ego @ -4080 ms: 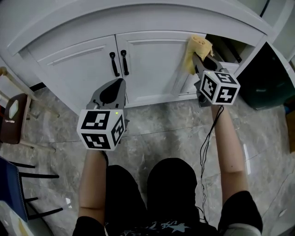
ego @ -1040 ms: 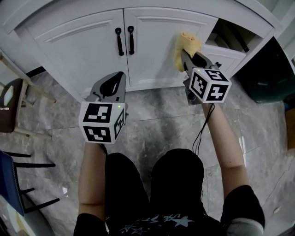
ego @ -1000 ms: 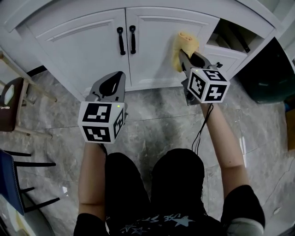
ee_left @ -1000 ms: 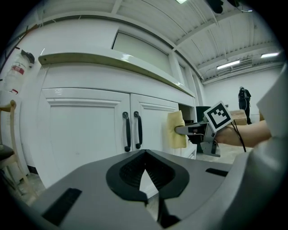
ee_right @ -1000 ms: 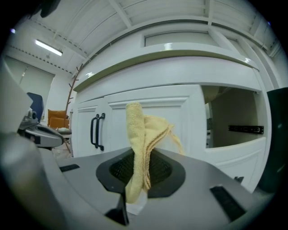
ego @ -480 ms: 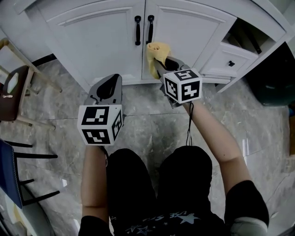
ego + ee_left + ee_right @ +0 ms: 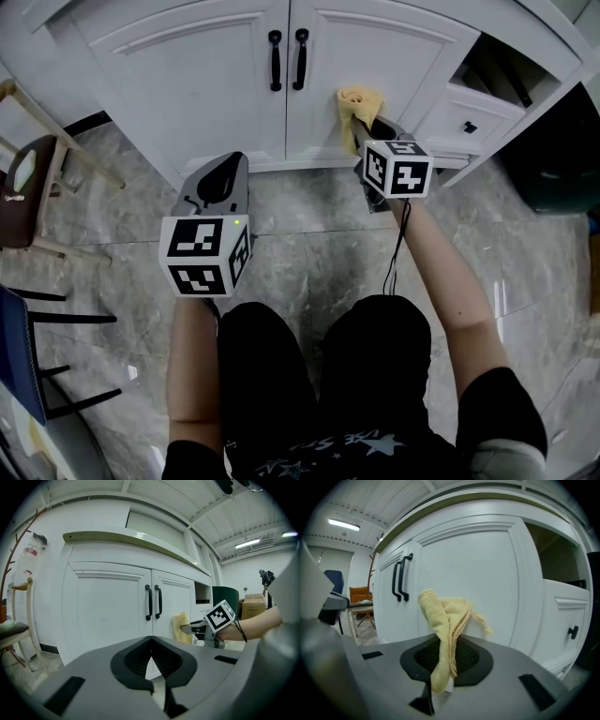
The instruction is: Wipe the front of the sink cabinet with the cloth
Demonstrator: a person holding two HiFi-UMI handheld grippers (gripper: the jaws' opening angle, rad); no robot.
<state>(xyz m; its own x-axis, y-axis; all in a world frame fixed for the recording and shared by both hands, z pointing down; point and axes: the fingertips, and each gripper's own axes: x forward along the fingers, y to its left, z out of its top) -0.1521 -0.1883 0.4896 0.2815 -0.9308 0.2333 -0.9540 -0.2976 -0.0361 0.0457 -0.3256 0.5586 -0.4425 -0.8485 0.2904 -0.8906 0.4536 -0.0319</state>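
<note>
Mid-wipe, with the cloth low on the right-hand door of the sink cabinet.

The left tongs (image 7: 225, 178) hover over the floor, jaws together with nothing between them, well apart from the sink cabinet (image 7: 187, 75). Past the two black handles (image 7: 288, 59), the yellow cloth (image 7: 354, 108) appears to rest against the lower part of the right door (image 7: 375, 52), near its bottom edge. The right tongs (image 7: 373, 131) are clamped on the cloth, and its folded end sticks out beyond the tips. By my reading the job is partway. No view shows which panels are already clean, and the left door and the small drawer front (image 7: 464, 127) at far right probably remain.
</note>
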